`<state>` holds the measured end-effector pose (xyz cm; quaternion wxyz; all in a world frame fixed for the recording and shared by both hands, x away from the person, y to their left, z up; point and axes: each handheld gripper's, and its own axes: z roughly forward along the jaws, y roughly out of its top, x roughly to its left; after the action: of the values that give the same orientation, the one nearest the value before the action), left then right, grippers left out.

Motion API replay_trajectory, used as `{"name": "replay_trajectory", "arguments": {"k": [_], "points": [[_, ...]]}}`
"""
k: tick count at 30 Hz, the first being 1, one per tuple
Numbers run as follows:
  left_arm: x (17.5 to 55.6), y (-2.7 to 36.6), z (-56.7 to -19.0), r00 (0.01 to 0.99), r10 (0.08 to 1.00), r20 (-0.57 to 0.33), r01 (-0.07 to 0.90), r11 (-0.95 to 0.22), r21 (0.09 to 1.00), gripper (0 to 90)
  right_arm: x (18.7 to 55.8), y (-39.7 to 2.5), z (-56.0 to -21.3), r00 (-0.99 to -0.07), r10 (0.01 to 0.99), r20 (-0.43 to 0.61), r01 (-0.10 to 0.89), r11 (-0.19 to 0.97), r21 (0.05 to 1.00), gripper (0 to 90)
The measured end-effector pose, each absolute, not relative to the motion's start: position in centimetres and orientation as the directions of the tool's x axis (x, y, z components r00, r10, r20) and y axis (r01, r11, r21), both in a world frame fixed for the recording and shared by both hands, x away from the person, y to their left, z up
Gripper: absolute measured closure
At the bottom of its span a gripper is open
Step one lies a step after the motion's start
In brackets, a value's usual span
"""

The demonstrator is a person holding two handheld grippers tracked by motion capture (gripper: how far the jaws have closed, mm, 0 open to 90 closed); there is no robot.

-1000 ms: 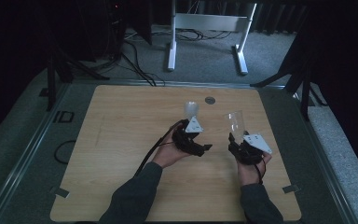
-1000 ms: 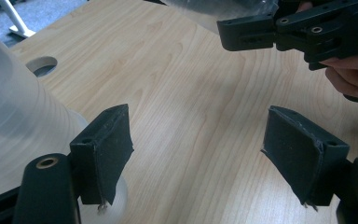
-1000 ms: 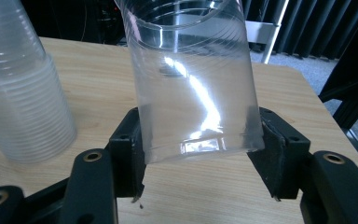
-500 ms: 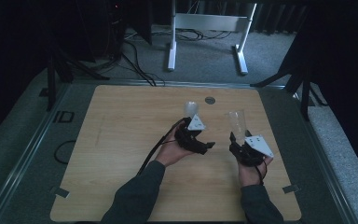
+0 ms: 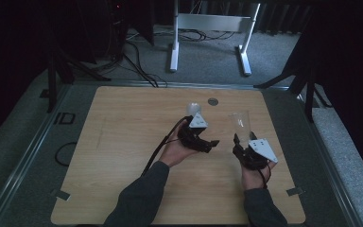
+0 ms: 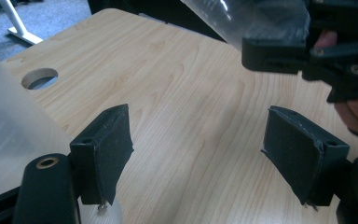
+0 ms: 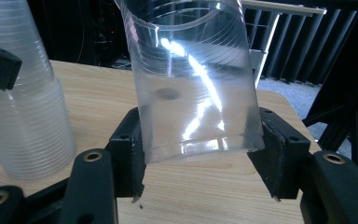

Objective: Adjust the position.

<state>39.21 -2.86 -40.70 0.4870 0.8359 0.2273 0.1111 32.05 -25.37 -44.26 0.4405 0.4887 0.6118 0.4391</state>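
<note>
A stack of frosted plastic cups [image 5: 193, 109] [image 7: 25, 126] [image 6: 9, 135] stands on the wooden table [image 5: 123, 142]. My left gripper [image 5: 211, 138] [image 6: 198, 149] is just beside the stack and open, with only bare table between its jaws; the stack lies outside its left jaw. My right gripper [image 5: 240, 138] [image 7: 198, 149] is shut on the base of a single clear plastic cup [image 5: 240, 122] [image 7: 191, 79] [image 6: 256, 16], held tilted above the table to the right of the stack.
A round hole [image 5: 212, 101] [image 6: 39, 78] is cut in the table just behind the stack. The table's right edge [image 5: 283, 156] is close to the right hand. A white frame [image 5: 208, 28] stands on the floor beyond the table.
The left hand has shifted only slightly beside the cup stack. The right gripper keeps the clear cup in about the same place.
</note>
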Motion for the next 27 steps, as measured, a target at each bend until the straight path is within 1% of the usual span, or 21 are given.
{"name": "replay_trajectory", "arguments": {"k": [11,15,19,27], "points": [[40.2,-3.5,-39.5,0.857,0.499,-0.128,0.328,-0.335,0.883,23.3,31.7,-25.1,-44.2,-0.147,0.982,-0.115,0.191,0.142,0.971,41.9],[40.6,-4.0,-39.4,0.857,0.492,-0.151,0.343,-0.327,0.881,23.3,31.6,-25.0,-44.2,-0.152,0.982,-0.112,0.186,0.14,0.973,41.9],[40.8,-4.6,-39.2,0.855,0.48,-0.199,0.369,-0.291,0.883,23.3,31.6,-24.9,-44.2,-0.157,0.981,-0.112,0.182,0.14,0.973,41.9],[40.9,-5.4,-38.9,0.851,0.475,-0.222,0.381,-0.269,0.885,23.3,31.5,-25.0,-44.1,-0.157,0.982,-0.109,0.179,0.137,0.974,41.9]]}}
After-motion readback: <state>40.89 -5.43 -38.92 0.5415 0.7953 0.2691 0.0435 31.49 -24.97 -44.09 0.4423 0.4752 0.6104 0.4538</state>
